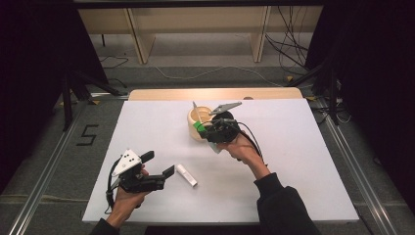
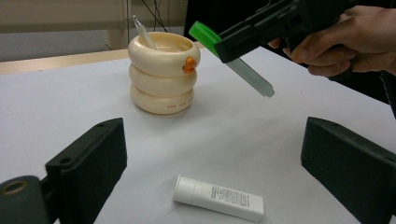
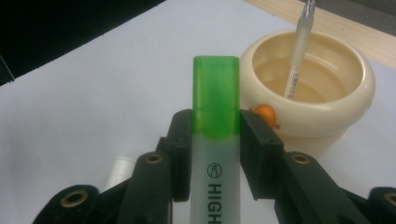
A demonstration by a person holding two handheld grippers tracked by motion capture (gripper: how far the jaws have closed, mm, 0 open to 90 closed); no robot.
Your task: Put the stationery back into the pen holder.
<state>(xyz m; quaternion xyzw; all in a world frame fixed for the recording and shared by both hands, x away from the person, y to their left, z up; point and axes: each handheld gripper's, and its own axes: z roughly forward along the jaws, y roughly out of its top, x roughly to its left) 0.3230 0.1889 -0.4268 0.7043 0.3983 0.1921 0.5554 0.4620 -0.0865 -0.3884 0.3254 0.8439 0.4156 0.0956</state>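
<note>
currently: right gripper clamps highlighter beside holder; left gripper spread wide over tube

currently the right gripper (image 3: 215, 140) is clenched on one highlighter (image 3: 215, 154), its two black jaws pressing the barrel from either side just below the green cap. in the left gripper view the highlighter hangs tilted, green cap up and toward the holder, clear end pointing down, off the table. in the high view the right gripper (image 1: 208, 131) sits just beside the near right side of the pen holder (image 1: 201, 125).

the left gripper (image 1: 159, 164) is released, jaws spread far apart and grasping nothing. in its own view the two jaws stand at either side of the white tube (image 2: 218, 198), apart from it; whether they rest on the table cannot be told.

count of items:
- highlighter: one, held in the right gripper.
- pen holder: one, cream, made of three stacked rings with a small orange beak on its front, upright on the white table (image 1: 147, 127).
- pen (image 2: 144, 32): one, pale, leaning inside the holder against its rim.
- white tube: one, lying flat on the table near the left gripper, printed text on its side.
- grippers: two, one per hand.
</note>
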